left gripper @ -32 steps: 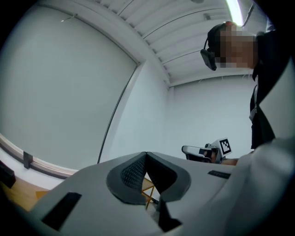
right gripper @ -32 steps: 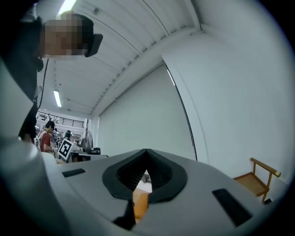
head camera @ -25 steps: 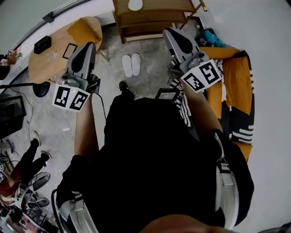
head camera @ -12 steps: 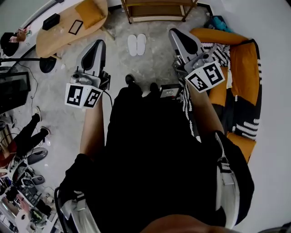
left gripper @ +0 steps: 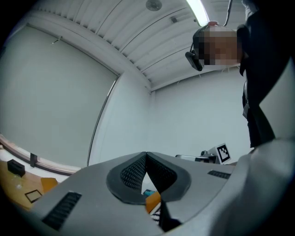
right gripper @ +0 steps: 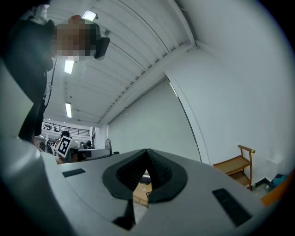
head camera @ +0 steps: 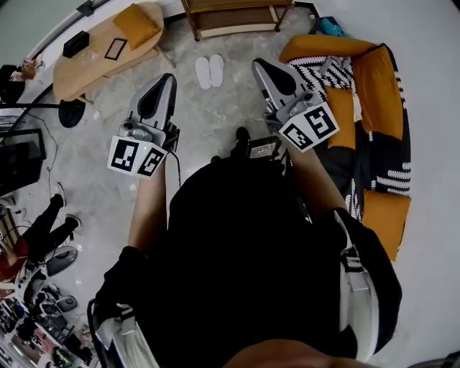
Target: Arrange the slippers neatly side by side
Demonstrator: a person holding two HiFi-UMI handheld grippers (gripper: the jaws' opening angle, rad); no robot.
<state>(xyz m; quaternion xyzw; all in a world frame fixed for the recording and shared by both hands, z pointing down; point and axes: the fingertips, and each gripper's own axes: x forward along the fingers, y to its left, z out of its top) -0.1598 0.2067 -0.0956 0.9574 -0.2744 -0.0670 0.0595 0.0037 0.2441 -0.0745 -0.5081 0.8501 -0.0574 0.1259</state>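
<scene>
Since the earlier frame, the two grippers have come closer together in the head view. The wooden shelf (head camera: 231, 17) has slid up to the top edge, and more of the orange sofa (head camera: 377, 86) is now in the picture.

The person's black top (head camera: 244, 244) fills the lower middle of the view. The sofa, with its black and white patterned cover, stands at about 2 o'clock from the person. A round wooden table (head camera: 93, 54) stands at about 10 o'clock, with an orange cushion (head camera: 136, 25) on its far end. The shelf is at 12 o'clock.

The left gripper (head camera: 167, 77) points toward 12 o'clock and its jaws are closed together with nothing between them. The right gripper (head camera: 259, 66) points toward 11 o'clock, and its jaws also meet on nothing.

The white slippers (head camera: 209, 72) lie on the grey floor (head camera: 215, 118) at 12 o'clock. They sit side by side, just in front of the shelf, in the gap between the two gripper tips and apart from both.
</scene>
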